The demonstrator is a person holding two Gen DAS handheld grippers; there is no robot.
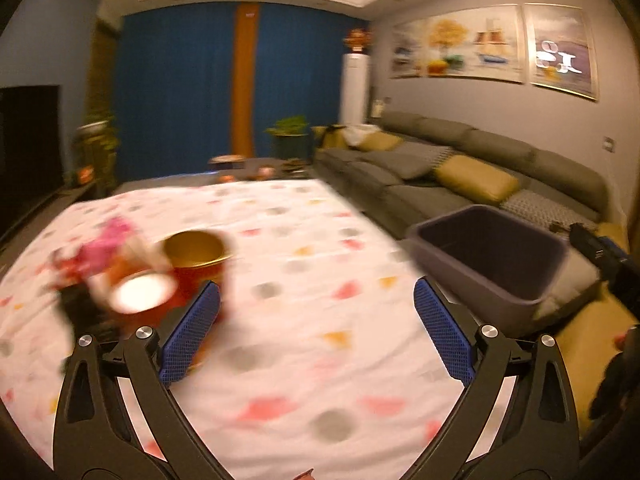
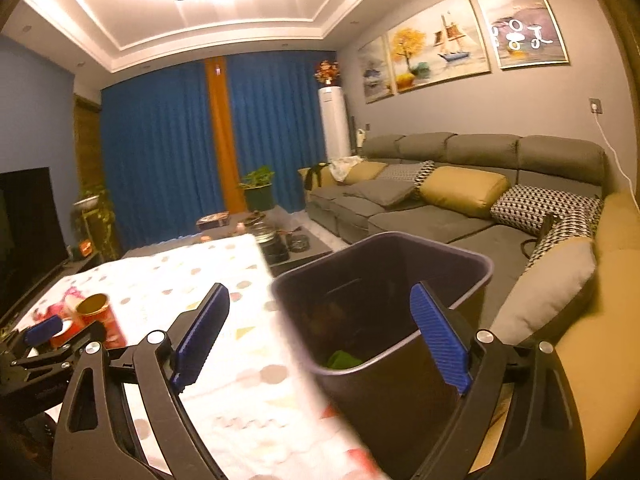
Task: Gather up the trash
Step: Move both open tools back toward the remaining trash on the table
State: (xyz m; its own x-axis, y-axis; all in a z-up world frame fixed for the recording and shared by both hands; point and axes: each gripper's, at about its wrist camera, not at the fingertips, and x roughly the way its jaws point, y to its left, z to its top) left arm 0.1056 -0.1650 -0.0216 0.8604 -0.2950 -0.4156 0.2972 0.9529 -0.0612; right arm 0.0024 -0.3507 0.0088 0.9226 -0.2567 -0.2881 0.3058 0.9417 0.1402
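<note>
Trash lies in a blurred pile at the left of the patterned tablecloth (image 1: 304, 264): a red cup with a gold inside (image 1: 198, 256), a round white-topped lid (image 1: 140, 292) and pink wrappers (image 1: 108, 240). My left gripper (image 1: 316, 332) is open and empty, just right of the pile. A dark grey bin (image 1: 488, 256) stands off the table's right edge. In the right wrist view my right gripper (image 2: 320, 332) is open and empty over the bin (image 2: 384, 280), which holds something green (image 2: 344, 358). The red cup (image 2: 98, 312) and the left gripper (image 2: 44, 330) show at far left.
A grey sofa (image 2: 440, 216) with yellow and patterned cushions runs along the right wall, close behind the bin. A low dark table (image 2: 276, 236) with small items stands beyond the cloth. Blue curtains, plants and a TV (image 2: 28, 216) are further off.
</note>
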